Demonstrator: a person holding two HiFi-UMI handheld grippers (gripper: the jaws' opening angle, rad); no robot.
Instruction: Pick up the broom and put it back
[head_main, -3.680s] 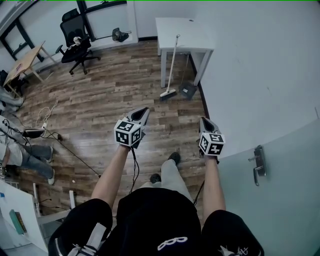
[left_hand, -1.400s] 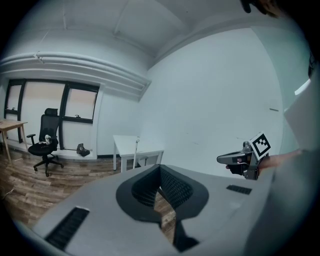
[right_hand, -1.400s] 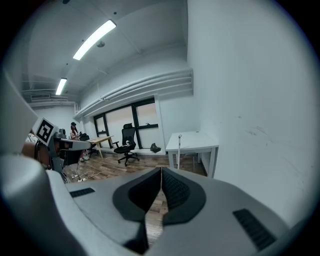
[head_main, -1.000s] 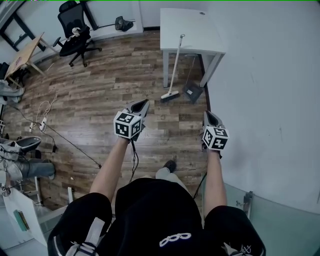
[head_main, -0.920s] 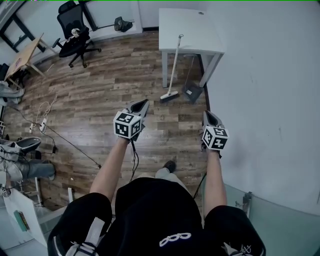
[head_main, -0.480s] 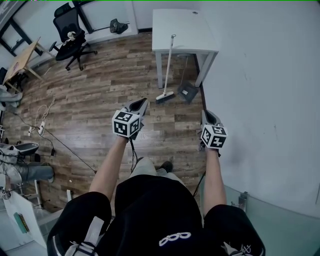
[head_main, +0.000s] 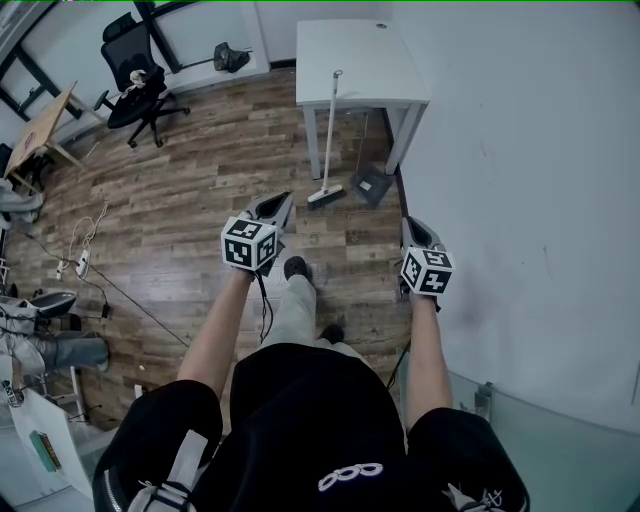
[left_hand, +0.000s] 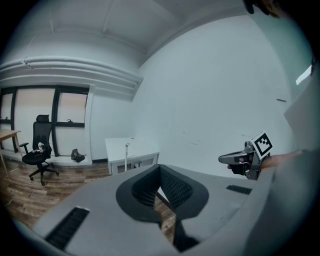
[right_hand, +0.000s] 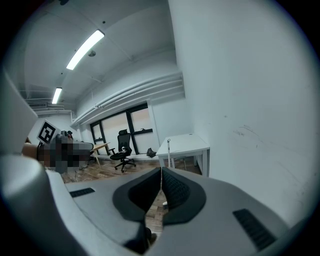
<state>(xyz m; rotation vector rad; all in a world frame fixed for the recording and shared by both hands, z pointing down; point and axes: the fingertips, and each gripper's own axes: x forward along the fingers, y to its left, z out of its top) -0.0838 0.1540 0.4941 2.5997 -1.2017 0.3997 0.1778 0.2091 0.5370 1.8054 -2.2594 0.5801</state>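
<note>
While the person stands well back from it, the head view shows the broom (head_main: 329, 140) at the far side of the room, its handle apparently leaning on the near edge of the white worktop (head_main: 360, 45) and its head on the wooden floor (head_main: 200, 200); a dustpan (head_main: 370, 186) sits just right of the head; the left gripper (head_main: 281, 200) and the right gripper (head_main: 411, 228) are held out side by side, both well apart from the broom, and neither carries anything; an office chair (head_main: 135, 85) stands far left.

Seen from the left gripper view, the jaws are clenched tip to tip with nothing between them; the broom handle rises as a thin pale line in front of the worktop, well beyond the tips; the right gripper shows at the right against the wall (left_hand: 210, 90).

From the right gripper view, the jaws are likewise pressed together and empty; the handle stands almost straight ahead, far off.

As I judge it, the pick has not begun, and the hazards lie in the reach: jaws that arrive closed would nudge the handle rather than take it; a leaning broom pushed sideways could slide along the worktop edge and clatter down; a thin round handle gripped off-centre may swivel, swinging the head into the dustpan.
</note>
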